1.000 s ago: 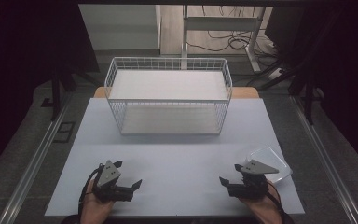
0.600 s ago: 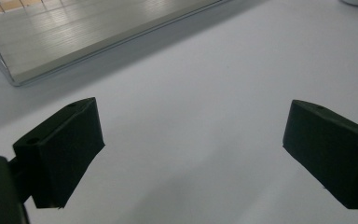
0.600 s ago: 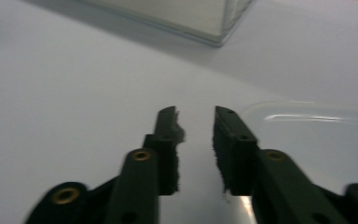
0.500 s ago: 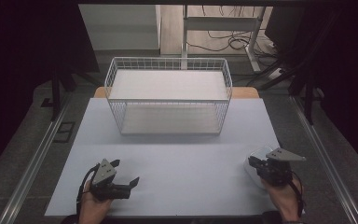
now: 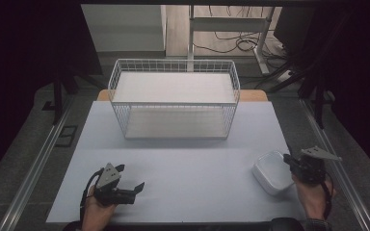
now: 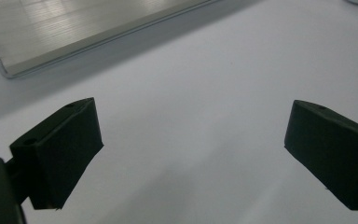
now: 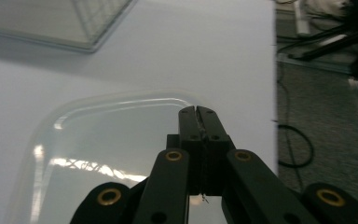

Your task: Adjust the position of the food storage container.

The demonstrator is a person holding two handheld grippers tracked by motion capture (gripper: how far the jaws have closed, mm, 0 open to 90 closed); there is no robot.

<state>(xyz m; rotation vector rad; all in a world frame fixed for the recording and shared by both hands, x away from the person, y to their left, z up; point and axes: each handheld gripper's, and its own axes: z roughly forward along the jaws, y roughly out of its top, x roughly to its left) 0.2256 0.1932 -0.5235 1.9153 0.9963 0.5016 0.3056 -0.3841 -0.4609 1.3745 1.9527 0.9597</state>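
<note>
Left gripper [image 5: 125,185] just sits on the white counter [image 5: 183,168], jaws spread wide with nothing between them. Wire basket [image 5: 173,103] stands at the back. Over at the right edge, the right gripper [image 5: 289,166] has its jaws pinched tight on the rim of the clear plastic tray [image 5: 272,171]. It looks light, thin, glossy and probably flexy, so that rolled rim seems the best hold.

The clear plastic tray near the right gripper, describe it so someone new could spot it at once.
Start at the white wire basket at the far middle of the white table, then come to the near right corner. There lies the clear, shallow plastic tray with rounded corners, its edge pinched in the right gripper. Nothing else loose lies on the table.
</note>
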